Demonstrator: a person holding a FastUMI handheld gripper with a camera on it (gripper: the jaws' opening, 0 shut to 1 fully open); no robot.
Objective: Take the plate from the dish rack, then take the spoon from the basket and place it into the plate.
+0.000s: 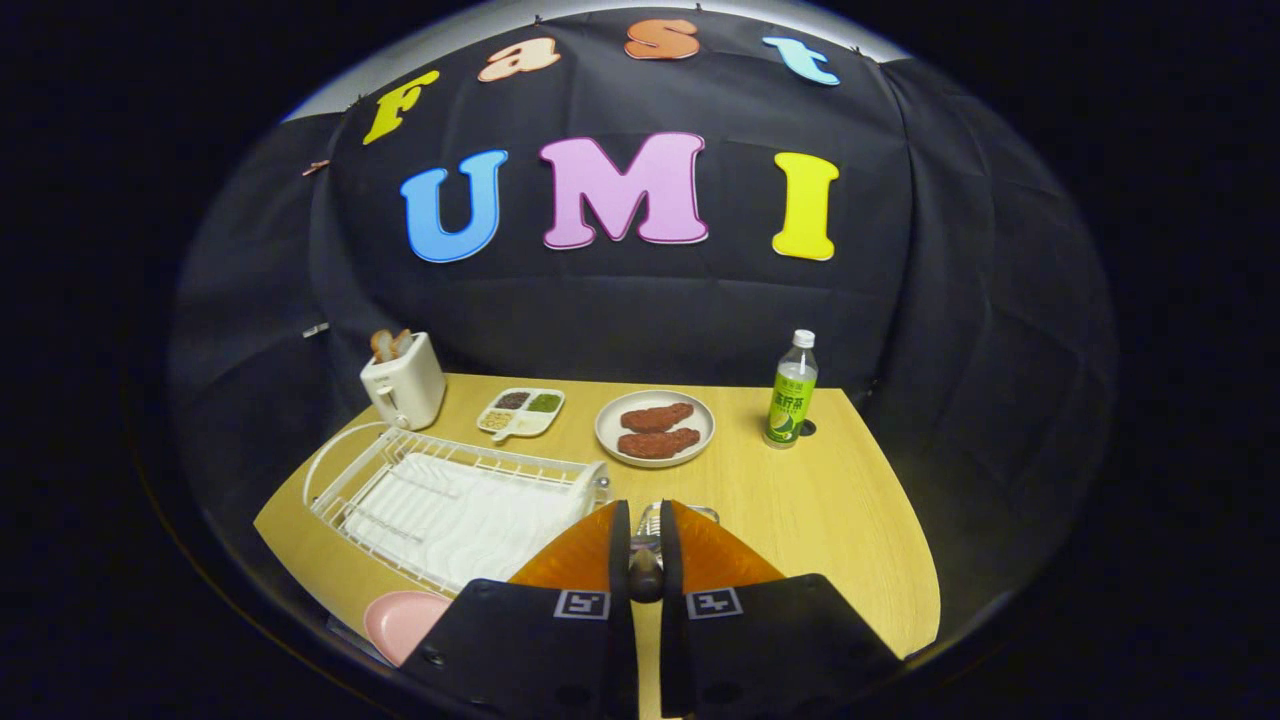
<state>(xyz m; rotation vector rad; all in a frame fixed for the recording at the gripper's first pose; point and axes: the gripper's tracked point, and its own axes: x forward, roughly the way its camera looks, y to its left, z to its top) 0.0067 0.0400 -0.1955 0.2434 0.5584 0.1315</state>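
Item: slim shiny metal spoon (pixel 646 560), clamped in my tongs (pixel 645 545).
Stiff, light, slippery; pink round plate (pixel 400 620) just left of tongs.

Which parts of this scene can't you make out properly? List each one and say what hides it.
- Spoon, gripper view: just a sliver between the closed fingers; its bowl is covered.
- Basket: mostly behind the fingers.
- Pink plate: partly covered by the gripper body.
- Bottle label: too small.
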